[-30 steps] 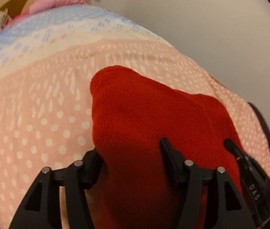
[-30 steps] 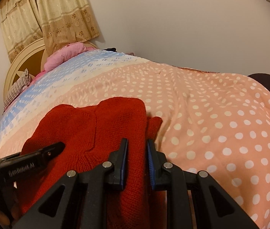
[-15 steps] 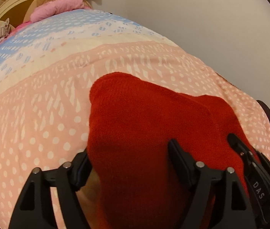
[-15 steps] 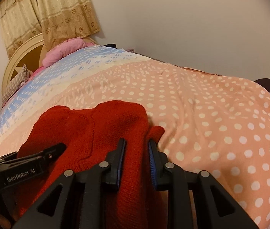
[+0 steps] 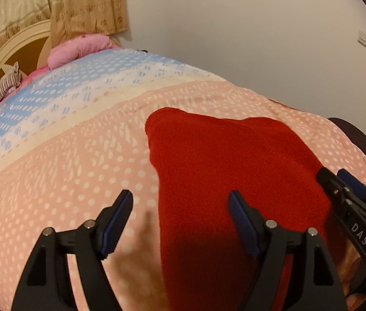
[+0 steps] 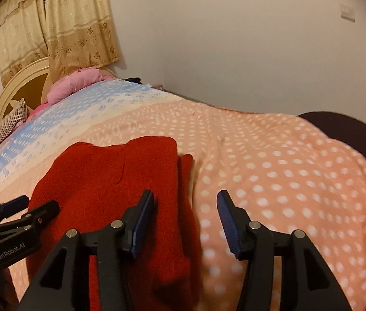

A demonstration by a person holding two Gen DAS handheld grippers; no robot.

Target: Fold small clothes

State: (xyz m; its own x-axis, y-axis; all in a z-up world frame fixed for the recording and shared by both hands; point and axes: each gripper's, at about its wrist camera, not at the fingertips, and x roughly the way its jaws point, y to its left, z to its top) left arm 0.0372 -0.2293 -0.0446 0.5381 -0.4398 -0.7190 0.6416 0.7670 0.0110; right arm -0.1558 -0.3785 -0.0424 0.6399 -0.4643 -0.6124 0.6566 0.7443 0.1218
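Inspector A: We record the red knitted garment (image 5: pixel 234 160) as coarse, matt wool-like cloth. The peach polka-dot bedspread (image 6: pixel 273 171) beneath is soft, matt fabric.

Inspector B: We concur. We note the black gripper fingers (image 6: pixel 141 215) as matt plastic with ribbed blue pads and shiny metal pins. The cream curved headboard (image 5: pixel 14 41) looks smooth and painted.

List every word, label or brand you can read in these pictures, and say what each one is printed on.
"DAS": white letters on the side of the right gripper, seen from the left wrist view.
"GenRobot.AI": white letters on the side of the left gripper, seen from the right wrist view.
Nothing else carries readable text; the wall plate is blank or too small.
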